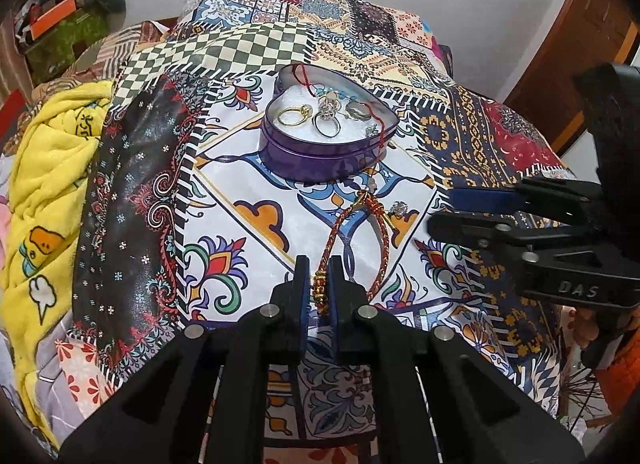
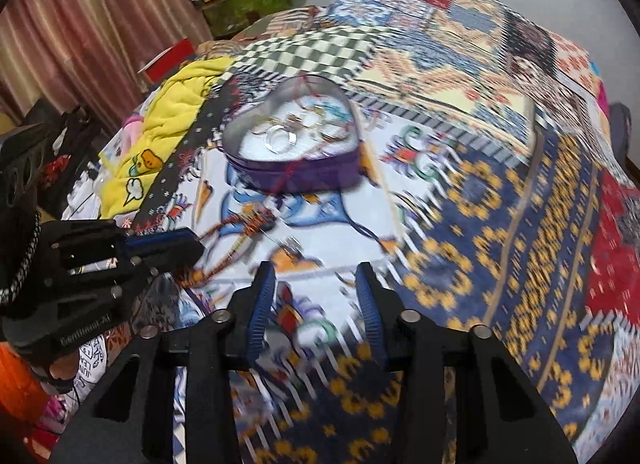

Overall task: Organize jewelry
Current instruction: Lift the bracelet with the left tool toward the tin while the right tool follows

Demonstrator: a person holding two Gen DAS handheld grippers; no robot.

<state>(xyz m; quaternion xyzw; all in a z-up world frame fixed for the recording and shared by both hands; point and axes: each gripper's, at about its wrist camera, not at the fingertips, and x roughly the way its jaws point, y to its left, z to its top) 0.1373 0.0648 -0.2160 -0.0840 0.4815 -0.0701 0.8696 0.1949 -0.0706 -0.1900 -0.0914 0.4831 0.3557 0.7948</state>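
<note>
Nearest the left wrist camera, the left gripper [image 1: 319,288] has its two blue-padded fingers drawn close around the beaded knot of a red-and-gold braided bracelet [image 1: 352,240], so it appears clamped on that end; the rest of the loop trails forward across the patterned cloth [image 1: 248,184], which covers a surface that may be a bed or a tabletop. Holding the bracelet by its thickest part probably gives the pads something solid to bite, where the thin cord would slip.

To the far left lies a crumpled yellow blanket [image 1: 52,168], well apart from the jewelry and playing no part in the work.

Ahead, near the middle of the cloth, sits a purple heart-shaped tin [image 1: 320,154], open, with a pale lining. Inside it rest a gold ring [image 1: 294,115], at least two silver rings [image 1: 328,124] and a thin red thread [image 1: 382,120] that drapes over the right rim. Its place straight beyond the bracelet suggests it is the collecting box, within an easy forward reach.

Just right of the bracelet's far end, a small clear-stoned ring or earring [image 1: 400,208] is lying loose on the cloth, not yet gathered.

Further right, the right gripper [image 2: 316,296] hovers above the cloth with its fingers spread wide and nothing between them. Its own view is smeared, so fine detail there cannot be read. It seems positioned to take the loose stone piece, though that is only a guess.
</note>
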